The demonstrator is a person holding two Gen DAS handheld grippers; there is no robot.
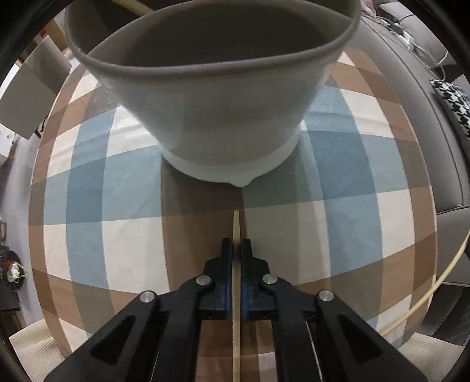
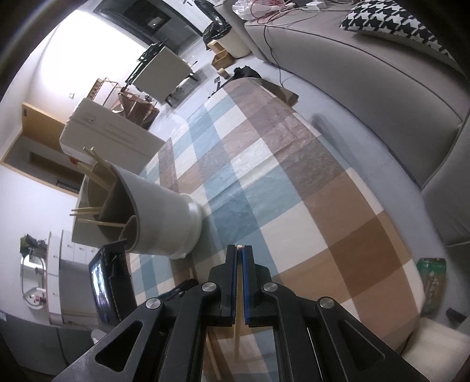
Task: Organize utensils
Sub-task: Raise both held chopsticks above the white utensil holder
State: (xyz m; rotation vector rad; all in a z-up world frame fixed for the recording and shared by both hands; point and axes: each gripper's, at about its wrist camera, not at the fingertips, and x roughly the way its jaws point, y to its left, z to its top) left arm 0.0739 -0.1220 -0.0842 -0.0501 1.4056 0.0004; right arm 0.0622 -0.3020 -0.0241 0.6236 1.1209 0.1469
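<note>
A grey utensil holder stands on the checked tablecloth, right in front of my left gripper. The left gripper is shut on a pale wooden chopstick whose tip points at the holder's base. In the right wrist view the same holder sits left of centre with several chopsticks sticking out of it. My right gripper is shut on another wooden chopstick, its end just showing between the fingertips. The other gripper's black body shows beside the holder.
A grey sofa with a houndstooth cushion runs along the table's far side. A green can stands off the table's near right corner. A white box sits behind the holder. A loose chopstick lies under my right gripper.
</note>
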